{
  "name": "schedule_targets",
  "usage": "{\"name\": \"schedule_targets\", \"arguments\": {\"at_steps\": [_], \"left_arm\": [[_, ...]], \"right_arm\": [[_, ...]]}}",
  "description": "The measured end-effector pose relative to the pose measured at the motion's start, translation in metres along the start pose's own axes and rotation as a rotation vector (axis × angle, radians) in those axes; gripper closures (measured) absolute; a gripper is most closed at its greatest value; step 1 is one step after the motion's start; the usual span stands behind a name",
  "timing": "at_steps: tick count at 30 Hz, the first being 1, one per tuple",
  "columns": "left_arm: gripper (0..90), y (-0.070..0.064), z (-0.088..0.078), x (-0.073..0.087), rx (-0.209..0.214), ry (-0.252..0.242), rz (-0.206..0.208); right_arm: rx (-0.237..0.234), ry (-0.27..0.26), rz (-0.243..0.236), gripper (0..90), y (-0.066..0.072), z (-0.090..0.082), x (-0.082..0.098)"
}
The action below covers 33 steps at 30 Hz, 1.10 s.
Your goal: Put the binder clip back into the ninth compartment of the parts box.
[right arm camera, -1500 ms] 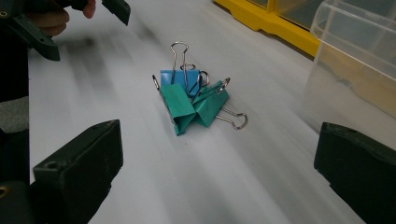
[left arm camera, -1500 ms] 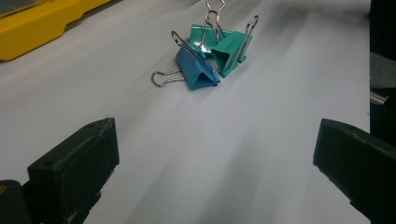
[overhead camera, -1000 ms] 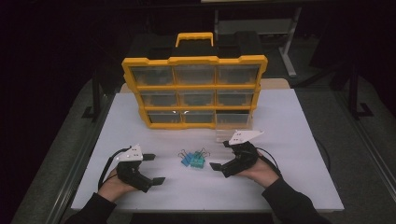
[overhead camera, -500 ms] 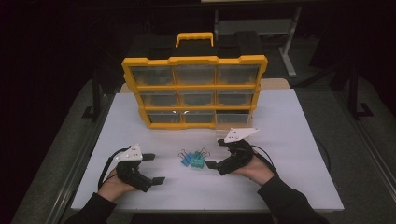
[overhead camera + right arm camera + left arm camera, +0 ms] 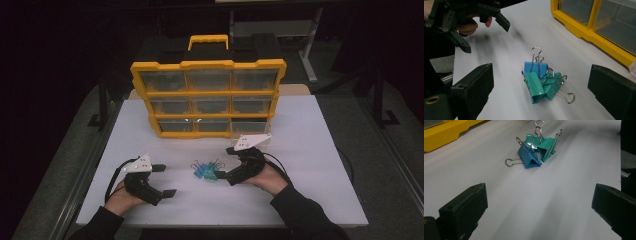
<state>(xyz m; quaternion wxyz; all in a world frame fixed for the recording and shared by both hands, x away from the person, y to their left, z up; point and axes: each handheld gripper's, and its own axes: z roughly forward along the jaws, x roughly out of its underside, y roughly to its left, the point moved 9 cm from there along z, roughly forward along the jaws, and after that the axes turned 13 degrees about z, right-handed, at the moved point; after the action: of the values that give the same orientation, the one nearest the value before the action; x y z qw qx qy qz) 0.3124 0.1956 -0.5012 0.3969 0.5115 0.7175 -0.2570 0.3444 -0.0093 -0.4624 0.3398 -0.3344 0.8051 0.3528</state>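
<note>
A small heap of binder clips [image 5: 205, 170] lies on the white table [image 5: 310, 165], in front of the yellow drawer organizer [image 5: 207, 97] and well apart from it. In the right gripper view it reads as one blue clip [image 5: 536, 68] at the back with two teal clips [image 5: 541, 86] touching it in front, wire handles tangled; a further clip may be hidden in the pile, but the view is too crowded to say. The right gripper [image 5: 223, 162] sits just beside the heap, its jaws spread wide and pointed at the clips, which lie between the jaws in its own view without touching either. The left gripper [image 5: 164, 180] rests near the table's front edge, well to the left of the clips, jaws likewise wide apart and holding nothing.
</note>
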Motion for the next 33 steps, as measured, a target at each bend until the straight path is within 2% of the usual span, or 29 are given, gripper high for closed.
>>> {"name": "schedule_targets", "arguments": {"at_steps": [11,22,27,33], "left_arm": [[0.0,0.0,0.0,-0.001,0.001,-0.004,0.004],[0.0,0.0,0.0,-0.001,0.001,-0.008,0.002],[0.0,0.0,-0.001,-0.001,0.0,-0.008,0.002],[0.0,0.0,-0.001,-0.001,0.001,-0.007,0.002]], "right_arm": [[-0.027,0.002,-0.015,8.8,0.005,0.009,-0.007],[-0.051,0.021,-0.036,15.9,0.007,0.021,-0.01],[-0.063,0.034,-0.044,20.8,0.009,0.027,-0.01],[-0.077,0.059,-0.054,30.9,0.01,0.03,-0.006]]}}
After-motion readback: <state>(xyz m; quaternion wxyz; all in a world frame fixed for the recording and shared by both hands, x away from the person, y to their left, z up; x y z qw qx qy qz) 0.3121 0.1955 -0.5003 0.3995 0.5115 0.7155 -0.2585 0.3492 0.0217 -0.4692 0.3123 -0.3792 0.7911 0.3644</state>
